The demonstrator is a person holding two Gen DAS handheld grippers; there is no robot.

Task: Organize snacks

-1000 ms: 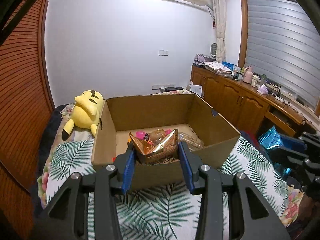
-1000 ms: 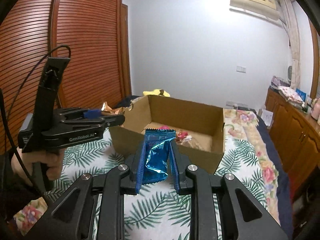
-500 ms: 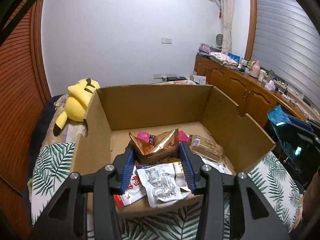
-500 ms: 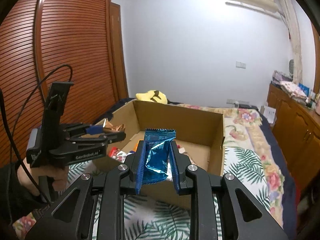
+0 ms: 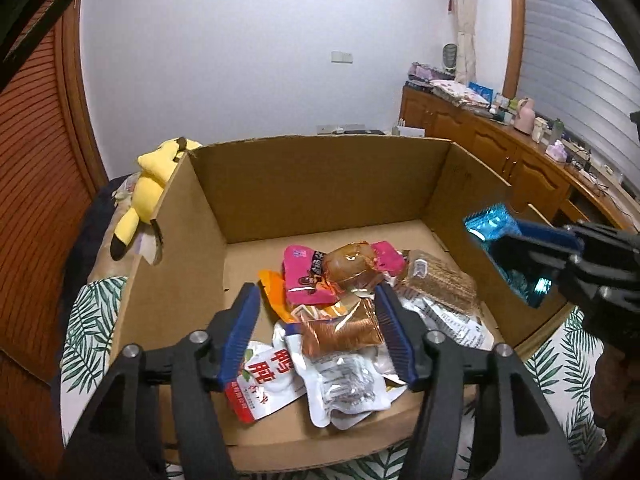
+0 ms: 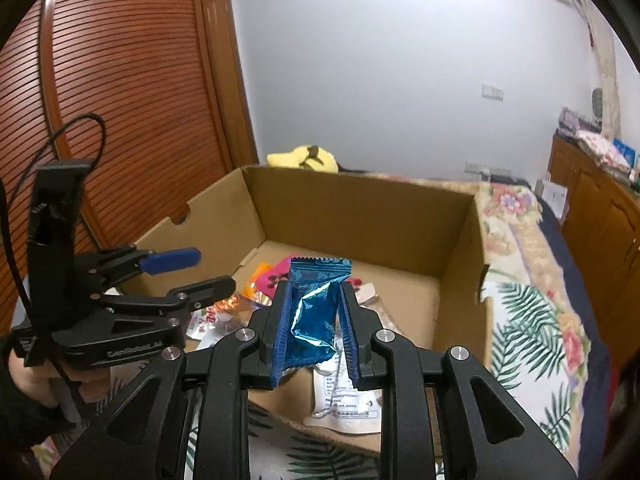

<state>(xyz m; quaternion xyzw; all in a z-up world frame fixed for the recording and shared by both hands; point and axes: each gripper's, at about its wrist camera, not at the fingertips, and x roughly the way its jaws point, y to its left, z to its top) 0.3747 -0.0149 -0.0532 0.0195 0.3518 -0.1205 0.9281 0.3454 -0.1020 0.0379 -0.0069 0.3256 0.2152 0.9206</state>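
At lower centre of the left wrist view, the left tongs (image 5: 316,328) hung over the cardboard box (image 5: 312,184), jaws opening. The copper packet (image 5: 340,330) lay between them on the snack pile, clear of the left pad; contact with the right pad could not be told. A pink packet (image 5: 304,276) lay just behind it. At lower centre of the right wrist view, the right tongs (image 6: 314,322) were clamped on a blue packet (image 6: 314,312) above the box's near edge. At upper left, a yellow plush toy (image 5: 150,184) lay on the bed behind the box.
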